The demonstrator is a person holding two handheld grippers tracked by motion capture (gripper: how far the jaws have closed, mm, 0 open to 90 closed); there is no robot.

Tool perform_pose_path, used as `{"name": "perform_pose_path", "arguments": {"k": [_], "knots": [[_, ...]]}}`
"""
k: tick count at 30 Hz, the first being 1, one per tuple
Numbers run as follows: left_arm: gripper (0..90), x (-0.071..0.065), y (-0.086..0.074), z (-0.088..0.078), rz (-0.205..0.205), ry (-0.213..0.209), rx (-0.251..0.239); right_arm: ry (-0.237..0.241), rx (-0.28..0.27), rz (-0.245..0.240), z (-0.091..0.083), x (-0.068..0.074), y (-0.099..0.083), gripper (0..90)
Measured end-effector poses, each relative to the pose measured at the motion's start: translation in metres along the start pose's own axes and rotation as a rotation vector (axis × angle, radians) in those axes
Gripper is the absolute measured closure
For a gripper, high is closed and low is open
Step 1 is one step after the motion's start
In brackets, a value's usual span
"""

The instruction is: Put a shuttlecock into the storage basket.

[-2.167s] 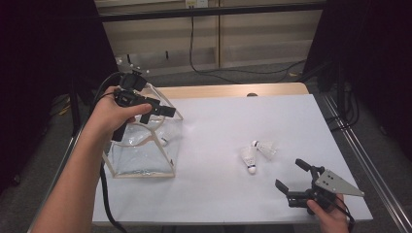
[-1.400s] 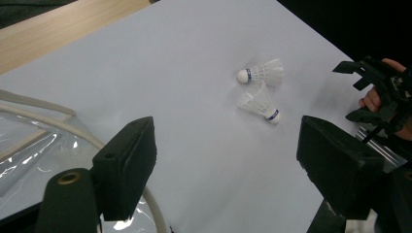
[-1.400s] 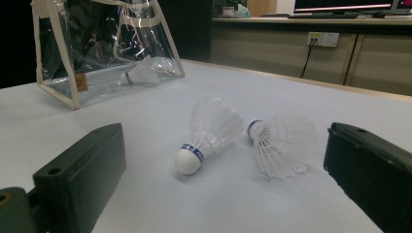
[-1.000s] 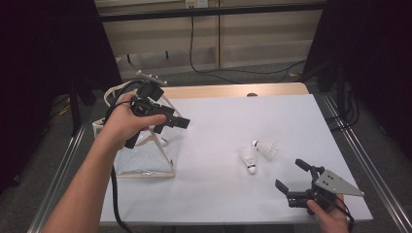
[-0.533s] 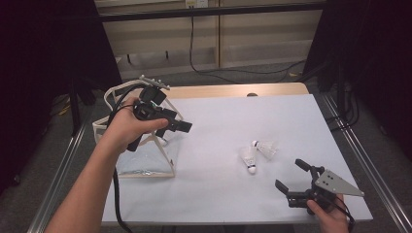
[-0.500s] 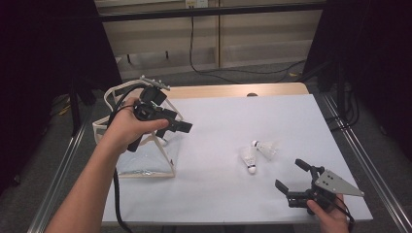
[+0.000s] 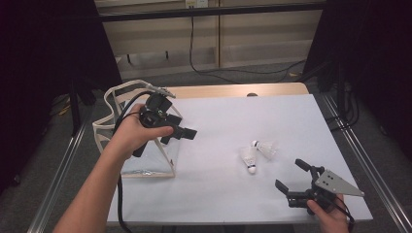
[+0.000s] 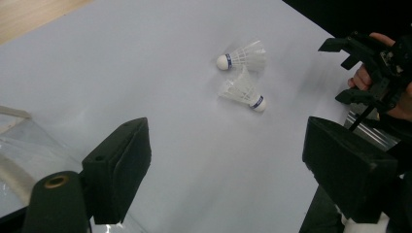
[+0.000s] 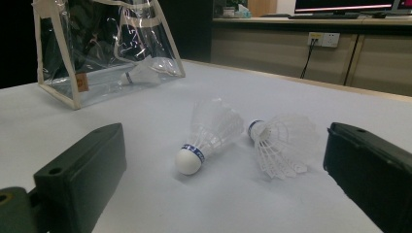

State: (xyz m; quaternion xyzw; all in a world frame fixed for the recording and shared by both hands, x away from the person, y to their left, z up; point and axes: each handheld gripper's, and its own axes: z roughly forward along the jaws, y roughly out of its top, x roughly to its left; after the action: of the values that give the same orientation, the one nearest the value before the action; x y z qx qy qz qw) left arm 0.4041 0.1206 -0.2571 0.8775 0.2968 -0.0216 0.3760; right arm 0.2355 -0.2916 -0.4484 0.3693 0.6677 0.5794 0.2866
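Two white shuttlecocks [image 7: 249, 159] [image 7: 265, 148] lie side by side on the white table top [image 7: 233, 116], right of centre. A clear bag with cream trim [image 7: 112, 104] stands at the left edge, and one shuttlecock [image 9: 143, 73] lies inside it. My left gripper [image 7: 180, 136] hovers over the bag's right side and points at the loose pair. Its jaws have just been opening, with nothing between them. In the left gripper view the pair [image 8: 243, 55] [image 8: 241, 91] lies ahead of the left gripper [image 8: 228, 165]. My right gripper [image 7: 290, 174] rests open at the near right, facing both shuttlecocks [image 9: 209, 133] [image 9: 282, 143].
Metal rails [image 7: 357, 150] run along both sides of the table, and a wooden strip [image 7: 233, 91] shows at its far edge. A cable [image 7: 121, 213] trails from the left gripper along the forearm. Dark curtains stand beyond the table on both sides.
The left hand has come away from the bag's mouth and swung a little right to point across the table. The bag's rim now stands taller. The right gripper has not moved.
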Motion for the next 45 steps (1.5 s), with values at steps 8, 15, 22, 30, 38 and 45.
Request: {"name": "perform_pose_path", "arguments": {"k": [8, 15, 22, 30, 38, 45], "knots": [[16.6, -0.003, -0.007, 0.010, 0.018, -0.011, 0.017, 0.001, -0.002, 0.002, 0.000, 0.000, 0.000, 1.7], [13.8, -0.007, -0.009, 0.015, 0.030, 0.006, 0.001, 0.001, -0.002, 0.002, 0.000, 0.000, 0.000, 1.7], [14.6, -0.011, -0.007, 0.010, 0.041, -0.005, -0.007, 0.001, 0.001, -0.003, 0.000, 0.000, 0.000, 1.7], [13.7, -0.017, -0.008, 0.017, 0.056, -0.038, -0.012, 0.002, 0.000, -0.002, 0.000, 0.000, 0.000, 1.6], [12.8, -0.020, -0.011, 0.026, 0.060, -0.050, -0.011, 0.002, -0.002, 0.001, 0.000, 0.000, 0.000, 1.7], [12.4, -0.021, -0.018, 0.034, 0.069, -0.048, 0.000, 0.003, 0.000, -0.002, 0.000, 0.000, 0.000, 1.7]]}}
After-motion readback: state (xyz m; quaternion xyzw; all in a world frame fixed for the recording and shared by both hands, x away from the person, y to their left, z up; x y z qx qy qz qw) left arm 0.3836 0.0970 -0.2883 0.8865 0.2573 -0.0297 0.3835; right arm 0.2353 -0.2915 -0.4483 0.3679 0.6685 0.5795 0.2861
